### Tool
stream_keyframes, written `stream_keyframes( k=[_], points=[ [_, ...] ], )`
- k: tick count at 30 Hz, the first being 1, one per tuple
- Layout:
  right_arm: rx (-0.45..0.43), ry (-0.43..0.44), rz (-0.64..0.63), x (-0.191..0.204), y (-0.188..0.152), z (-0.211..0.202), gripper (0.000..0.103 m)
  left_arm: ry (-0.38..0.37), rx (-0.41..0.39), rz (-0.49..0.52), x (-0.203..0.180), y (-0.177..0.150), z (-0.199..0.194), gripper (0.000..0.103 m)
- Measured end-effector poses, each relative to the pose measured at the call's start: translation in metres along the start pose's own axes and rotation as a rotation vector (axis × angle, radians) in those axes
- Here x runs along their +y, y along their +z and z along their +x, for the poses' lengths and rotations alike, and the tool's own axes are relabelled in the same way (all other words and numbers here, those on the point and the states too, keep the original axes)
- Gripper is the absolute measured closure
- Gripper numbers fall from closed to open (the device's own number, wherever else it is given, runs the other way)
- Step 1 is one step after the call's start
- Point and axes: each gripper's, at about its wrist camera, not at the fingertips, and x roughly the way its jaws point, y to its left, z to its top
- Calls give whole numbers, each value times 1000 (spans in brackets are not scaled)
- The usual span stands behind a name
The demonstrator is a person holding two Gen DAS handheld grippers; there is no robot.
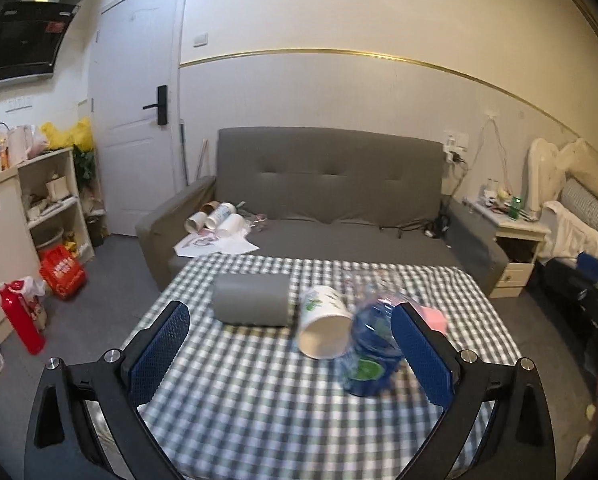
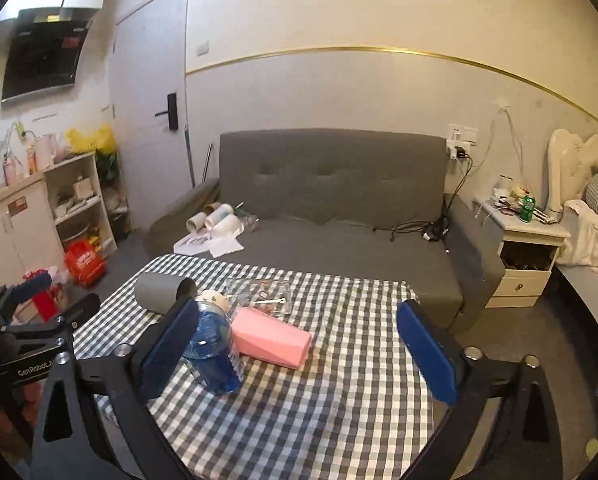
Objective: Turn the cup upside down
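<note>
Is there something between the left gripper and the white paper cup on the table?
Nothing blocks it. The left gripper is open, with bare checked cloth up to the white paper cup; the blue bottle only crowds the cup's right side.

In the left wrist view the blue clear plastic bottle (image 1: 373, 350) is motion-blurred, hiding most of the pink faceted cup (image 1: 433, 317). In the right wrist view, that bottle covers nearly all of the white printed paper cup (image 2: 215, 299).

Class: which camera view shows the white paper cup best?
The left wrist view: the white paper cup lies on its side, open mouth facing the camera. In the right wrist view only its top peeks above the blue bottle.
</note>
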Motion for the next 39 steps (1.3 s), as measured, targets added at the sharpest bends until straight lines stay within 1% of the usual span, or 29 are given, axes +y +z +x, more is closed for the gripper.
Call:
stream_keyframes(
  k=[2,5,7,9,13,17,21,24,29,39],
  points=[
    [16,-2,4,-1,-12,5,0,7,3,37,-9,-7,3,0],
    [60,1,20,-3,-29,20,0,-6,16,57,-15,-19,8,0],
    [96,7,33,-4,-39,29,0,6,34,70,-16,-23,12,0],
    [119,14,50,-2,-45,38,0,3,45,59,-12,-25,14,0],
    [154,19,37,2,-55,47,0,10,53,34,-4,-30,15,0],
    [167,13,21,7,-60,51,0,10,59,32,-2,-32,15,0],
    [177,16,25,9,-58,52,0,-1,45,24,-2,-31,13,0],
    [171,21,40,9,-57,50,0,-2,56,16,0,-32,13,0],
    [164,-9,33,6,-57,49,0,10,55,10,4,-31,13,0],
    [153,-9,43,4,-57,47,0,18,52,13,5,-29,12,0]
  ],
)
